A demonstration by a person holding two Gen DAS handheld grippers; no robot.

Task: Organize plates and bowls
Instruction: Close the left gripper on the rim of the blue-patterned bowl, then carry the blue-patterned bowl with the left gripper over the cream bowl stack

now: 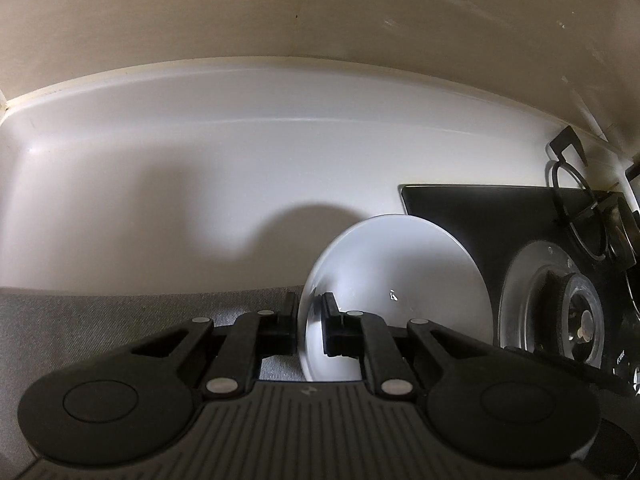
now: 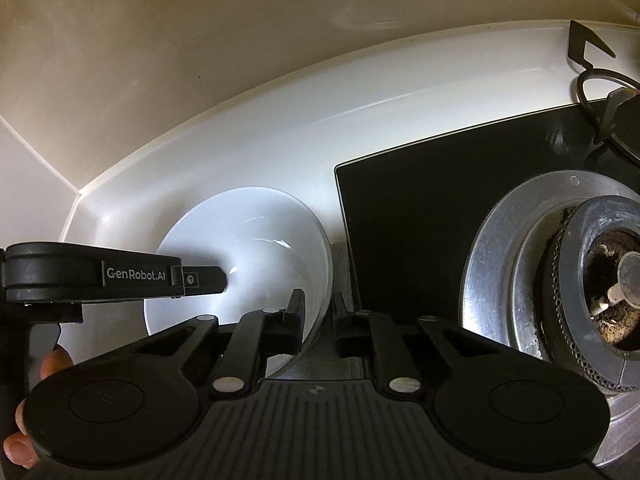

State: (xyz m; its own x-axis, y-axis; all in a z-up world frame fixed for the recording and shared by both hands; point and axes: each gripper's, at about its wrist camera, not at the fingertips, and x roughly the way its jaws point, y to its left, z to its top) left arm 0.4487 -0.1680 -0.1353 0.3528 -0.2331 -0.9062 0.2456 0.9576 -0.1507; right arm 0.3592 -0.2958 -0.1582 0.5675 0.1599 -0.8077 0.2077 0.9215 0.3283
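Left wrist view: the left gripper (image 1: 308, 320) pinches the near-left rim of a white bowl (image 1: 400, 280), one finger outside the wall and the other inside it. The bowl sits at about four o'clock of the picture's centre, resting partly on a grey cloth (image 1: 120, 312) and partly on the white counter (image 1: 200, 168). At three o'clock, touching or just beside the bowl, lies the black glass hob (image 1: 480, 216), with a gas burner (image 1: 576, 320) at four o'clock.

Right wrist view: the right gripper (image 2: 318, 316) pinches the bowl's (image 2: 248, 240) right rim, its left finger inside and its right finger outside the wall. The bowl lies at seven o'clock of the centre, just beside the hob's (image 2: 440, 200) left edge. The left gripper (image 2: 220, 278) comes in from nine o'clock, its tip over the bowl's left rim; its grip cannot be told from here. Fingertips of a hand (image 2: 18, 450) show at eight o'clock. The burner (image 2: 600, 280) fills the four o'clock side.
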